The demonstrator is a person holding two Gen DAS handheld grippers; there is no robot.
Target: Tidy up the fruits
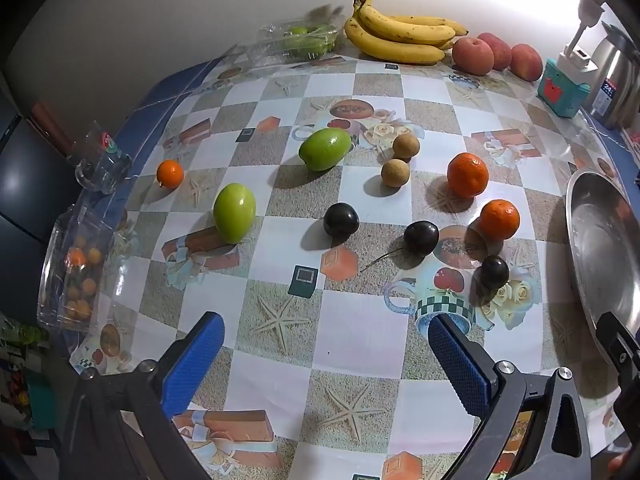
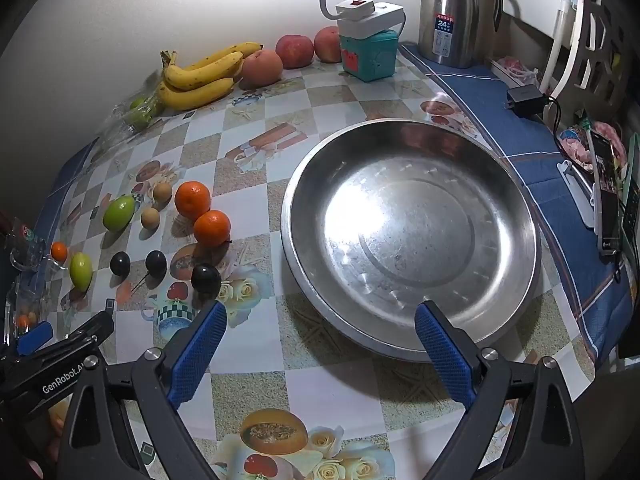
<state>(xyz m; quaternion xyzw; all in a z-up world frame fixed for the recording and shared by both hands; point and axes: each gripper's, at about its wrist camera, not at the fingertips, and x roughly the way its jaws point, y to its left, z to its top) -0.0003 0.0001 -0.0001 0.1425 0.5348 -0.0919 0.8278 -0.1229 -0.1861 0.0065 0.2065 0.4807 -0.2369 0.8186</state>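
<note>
Both grippers hung empty, fingers spread wide for a first pick; loose fruit lay ahead of the left gripper (image 1: 324,344) (nearest a dark plum (image 1: 494,273)); the steel bowl (image 2: 304,184) waited empty between and beyond the right gripper (image 2: 320,336) fingers.

a shiny, scuffed metal basin (image 2: 412,236) sits on glossy printed oilcloth (image 2: 256,152); the steel flask (image 2: 450,12) looks brushed.
</note>
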